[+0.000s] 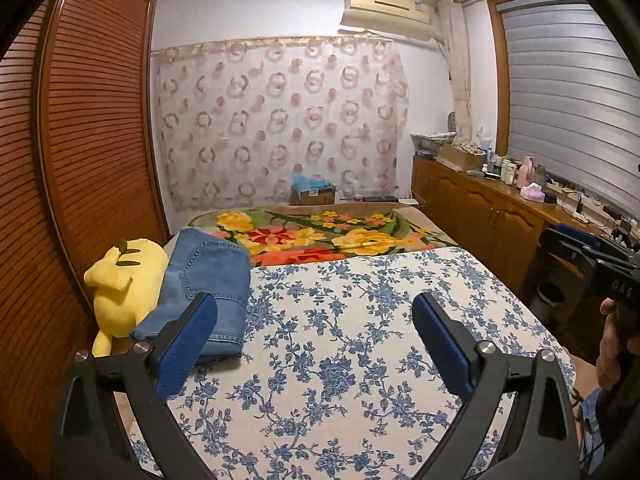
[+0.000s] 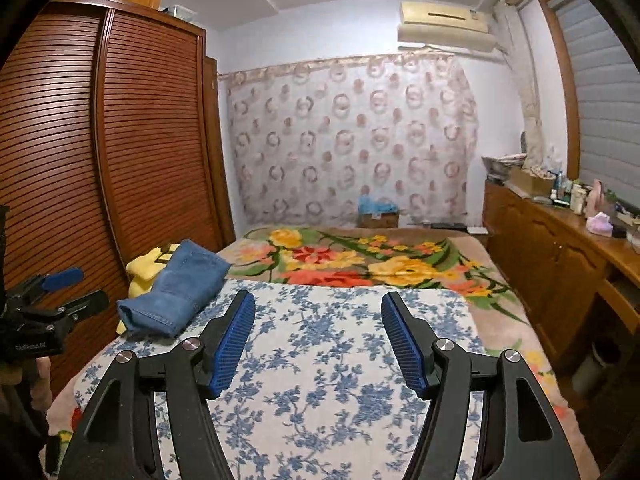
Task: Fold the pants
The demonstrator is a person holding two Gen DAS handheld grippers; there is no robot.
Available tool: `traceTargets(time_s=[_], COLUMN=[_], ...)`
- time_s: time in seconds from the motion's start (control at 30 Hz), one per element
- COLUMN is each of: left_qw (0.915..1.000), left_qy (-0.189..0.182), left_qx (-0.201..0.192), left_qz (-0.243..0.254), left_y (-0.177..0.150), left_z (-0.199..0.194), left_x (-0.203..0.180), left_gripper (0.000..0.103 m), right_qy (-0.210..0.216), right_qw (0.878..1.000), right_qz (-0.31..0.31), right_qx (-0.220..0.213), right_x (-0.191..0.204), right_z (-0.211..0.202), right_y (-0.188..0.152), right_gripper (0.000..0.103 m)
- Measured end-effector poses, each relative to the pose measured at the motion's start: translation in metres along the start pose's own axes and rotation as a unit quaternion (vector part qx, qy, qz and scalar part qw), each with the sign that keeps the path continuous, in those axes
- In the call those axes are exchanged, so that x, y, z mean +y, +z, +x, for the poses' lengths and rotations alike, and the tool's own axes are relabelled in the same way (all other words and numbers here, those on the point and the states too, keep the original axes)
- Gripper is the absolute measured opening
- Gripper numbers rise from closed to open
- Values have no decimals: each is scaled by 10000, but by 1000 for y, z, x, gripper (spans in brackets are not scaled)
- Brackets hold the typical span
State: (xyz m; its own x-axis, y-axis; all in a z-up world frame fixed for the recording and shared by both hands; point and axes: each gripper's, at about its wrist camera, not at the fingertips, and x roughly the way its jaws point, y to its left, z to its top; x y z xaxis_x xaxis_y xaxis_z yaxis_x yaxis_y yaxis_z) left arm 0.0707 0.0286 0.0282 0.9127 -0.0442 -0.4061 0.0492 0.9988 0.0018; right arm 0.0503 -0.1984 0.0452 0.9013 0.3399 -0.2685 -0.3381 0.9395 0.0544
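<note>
Indoors, a bedroom scene appeared through 2 fisheye cameras, each looking forward along a pair of black tongs with blue pads. Both views faced a bed covered near the cameras by a white cloth with blue flowers (image 1: 360, 320), and farther back by a blanket with yellow and red flowers (image 1: 340, 236).

From the left wrist camera, the left gripper (image 1: 316, 344) was spread wide above the blue-flowered cloth, with nothing between its pads. From the right wrist camera, the right gripper (image 2: 318, 340) was likewise parted over the same cloth and held nothing.

Folded blue denim pants (image 1: 204, 292) lay as a compact bundle at the left edge of the bed, partly on the flowered cloth and leaning on a yellow plush toy (image 1: 120, 288) beside them. In the left view, the left pad overlapped the pants' near end; whether it touched the fabric was hard to judge from this angle. In the right view, the pants (image 2: 176, 292) sat well left of the right gripper, apart from it.

A brown slatted wardrobe (image 1: 80, 140) stood along the left wall. A patterned curtain (image 1: 280, 120) hung on the far wall beneath an air conditioner (image 1: 388, 12). A wooden cabinet (image 1: 480, 208) with bottles and clutter ran along the right side below a window blind (image 1: 568, 88).
</note>
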Motion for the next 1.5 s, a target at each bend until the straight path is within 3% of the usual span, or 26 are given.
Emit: traceTargets(time_s=[1.5], left_qw=[10000], left_qy=[-16], left_qx=[-31], left_qz=[-11], left_y=[4], left_z=[-8], left_x=[-13], left_gripper=[98], right_qy=[-74], right_qw=[10000], right_qz=[7], right_qx=[-27], right_x=[2], right_z=[12], right_y=[1], right_gripper=[68])
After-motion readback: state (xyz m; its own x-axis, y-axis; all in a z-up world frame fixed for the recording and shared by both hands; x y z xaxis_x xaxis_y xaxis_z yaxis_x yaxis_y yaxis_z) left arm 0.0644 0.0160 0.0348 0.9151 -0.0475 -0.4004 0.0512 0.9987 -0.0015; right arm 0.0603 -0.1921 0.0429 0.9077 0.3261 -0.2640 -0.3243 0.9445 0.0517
